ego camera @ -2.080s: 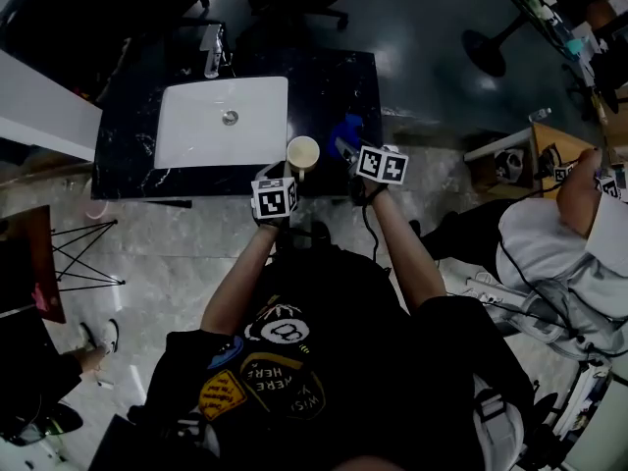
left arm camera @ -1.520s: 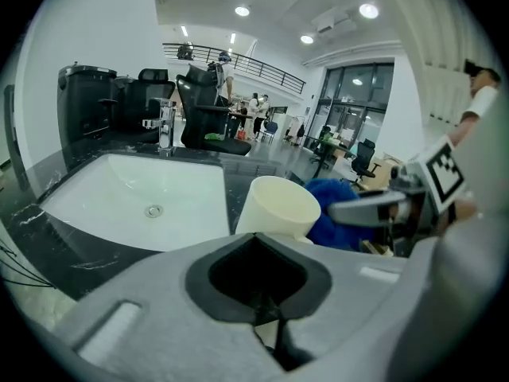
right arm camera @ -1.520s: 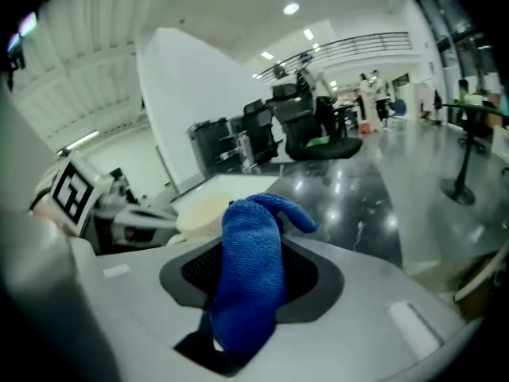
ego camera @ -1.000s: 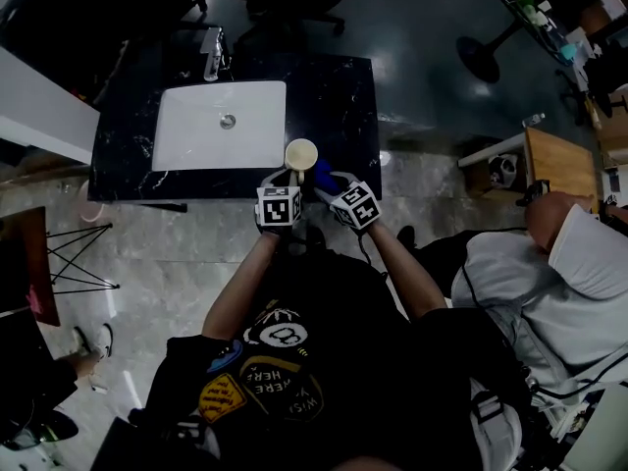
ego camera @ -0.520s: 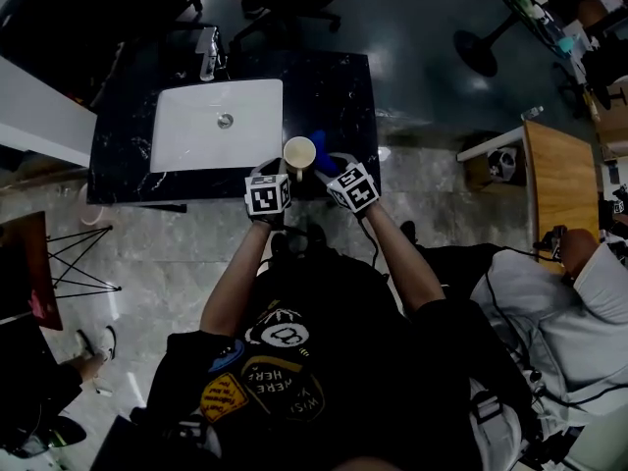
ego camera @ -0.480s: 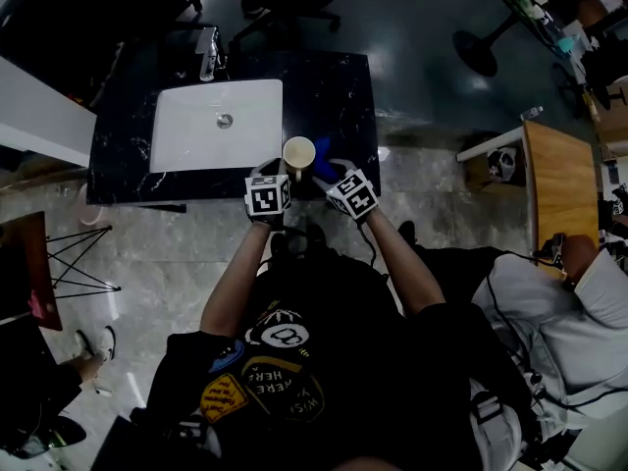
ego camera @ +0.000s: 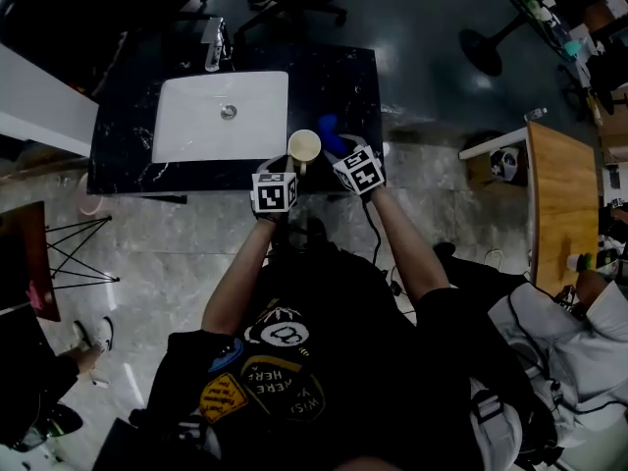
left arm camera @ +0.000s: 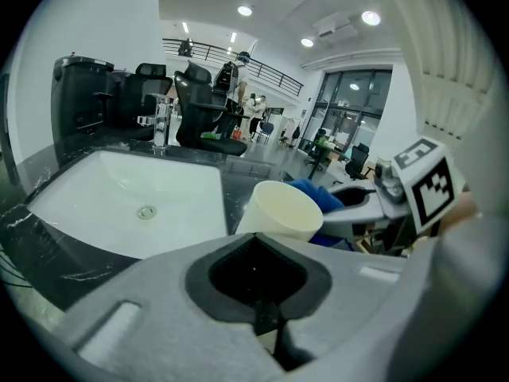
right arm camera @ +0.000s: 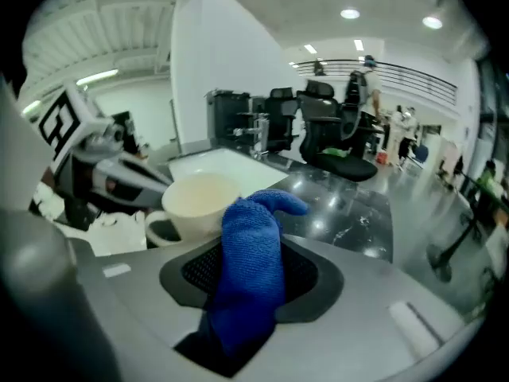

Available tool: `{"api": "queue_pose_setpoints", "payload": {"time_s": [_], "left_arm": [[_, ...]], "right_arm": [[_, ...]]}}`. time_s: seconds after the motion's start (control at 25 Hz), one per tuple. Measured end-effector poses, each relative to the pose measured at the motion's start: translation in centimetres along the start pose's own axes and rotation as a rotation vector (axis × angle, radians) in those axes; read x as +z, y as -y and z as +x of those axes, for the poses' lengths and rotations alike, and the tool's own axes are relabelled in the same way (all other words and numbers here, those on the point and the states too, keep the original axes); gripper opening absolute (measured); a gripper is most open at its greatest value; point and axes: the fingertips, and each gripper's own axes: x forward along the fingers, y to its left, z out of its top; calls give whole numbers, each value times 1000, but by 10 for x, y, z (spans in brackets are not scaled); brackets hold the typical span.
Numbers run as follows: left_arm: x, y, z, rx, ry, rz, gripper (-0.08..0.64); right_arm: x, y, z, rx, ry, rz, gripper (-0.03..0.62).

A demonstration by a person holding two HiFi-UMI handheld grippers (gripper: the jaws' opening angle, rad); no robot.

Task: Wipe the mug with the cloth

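Note:
A cream mug stands at the near edge of the black marble counter, right of the sink. My left gripper is shut on the mug's handle; in the left gripper view the mug rises just past the jaws of that gripper. My right gripper is shut on a blue cloth. In the right gripper view the cloth stands up out of that gripper, its tip lying against the mug on the side away from the handle.
A white sink basin with a faucet fills the counter's left half. Office chairs stand beyond the counter. A wooden table and a seated person are to the right, over a tiled floor.
The right gripper has carried the cloth from the mug's near right side round toward its far right side. The left gripper and the mug have stayed put.

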Motion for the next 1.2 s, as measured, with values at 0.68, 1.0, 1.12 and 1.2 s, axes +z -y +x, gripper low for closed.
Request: {"api": "queue_pose_setpoints", "payload": {"time_s": [0.68, 1.0, 1.12, 1.2], "left_arm": [[-10, -33, -47, 1, 15, 11, 5], [-2, -33, -81, -16, 120, 1, 5], [10, -12, -97, -36, 194, 136, 5], [14, 0, -107, -45, 236, 198, 5]], "right_arm": [[-62, 41, -8, -211, 48, 197, 206], [-35, -4, -88, -197, 333, 425, 219], [-45, -33, -104, -255, 313, 423, 3], [-46, -45, -111, -282, 294, 449, 2]]}}
